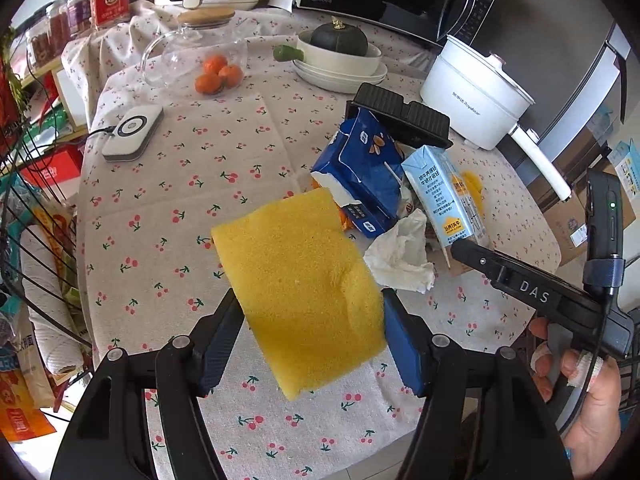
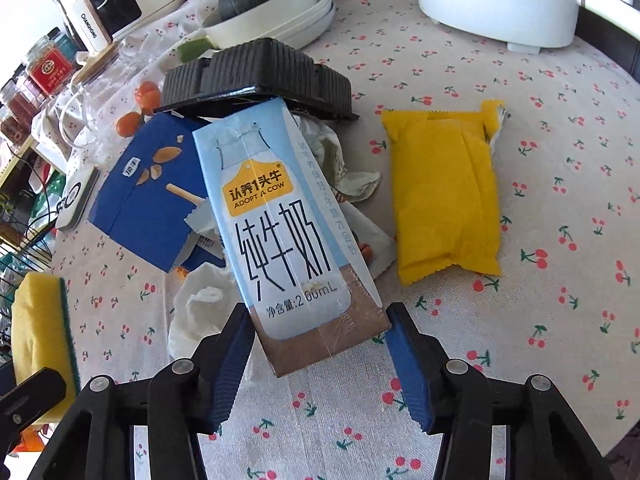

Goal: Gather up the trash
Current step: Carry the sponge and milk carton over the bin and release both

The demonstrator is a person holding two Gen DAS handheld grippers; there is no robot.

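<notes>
Left wrist view: my left gripper point(image 1: 314, 336) is clamped on a yellow sponge point(image 1: 300, 292), lifted above the tablecloth point(image 1: 168, 240), with bare cloth open to its left. Ahead lie a crumpled tissue point(image 1: 404, 256), a blue box point(image 1: 360, 172) and a black tray point(image 1: 400, 118) tipped over the pile. On the right wrist view, my right gripper point(image 2: 320, 356) has its jaws around the base of the milk carton point(image 2: 288, 232); I cannot tell whether both pads press it. The carton leans on the trash heap. A yellow wrapper point(image 2: 444, 196) lies just to its right, with open cloth running to the table's edge.
</notes>
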